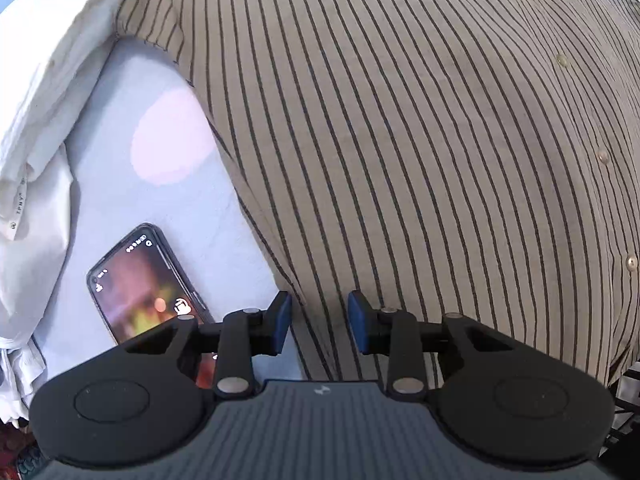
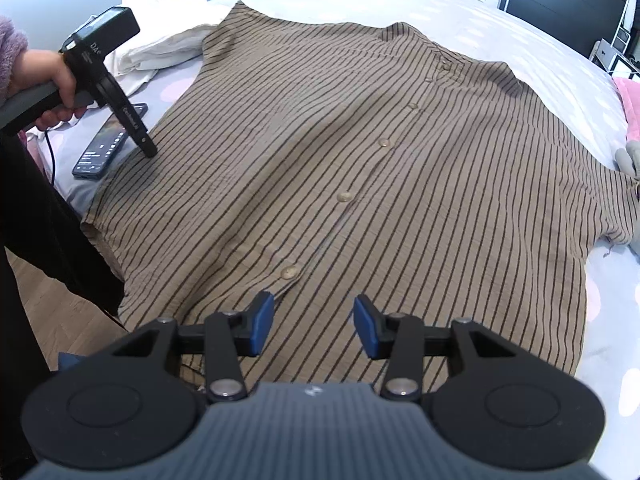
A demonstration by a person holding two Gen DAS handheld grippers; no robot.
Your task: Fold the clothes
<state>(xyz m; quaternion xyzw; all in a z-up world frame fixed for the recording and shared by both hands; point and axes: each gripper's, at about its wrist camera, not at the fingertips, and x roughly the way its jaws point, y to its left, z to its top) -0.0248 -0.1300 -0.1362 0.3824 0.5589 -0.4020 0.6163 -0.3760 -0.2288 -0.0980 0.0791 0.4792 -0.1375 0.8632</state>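
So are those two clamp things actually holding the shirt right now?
No. Both the left gripper and right gripper have jaws apart, empty, above the striped shirt.

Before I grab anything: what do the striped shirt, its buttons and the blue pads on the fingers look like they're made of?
Striped shirt: thin woven cloth, likely cotton or linen, matte; it lies limp with fine crinkles.
Buttons: small pale discs with a faint sheen, probably plastic or shell; cannot tell which.
Blue pads: smooth, matte, seemingly rubber or soft plastic, set on black hard-plastic fingers. Both grippers are open above the shirt.
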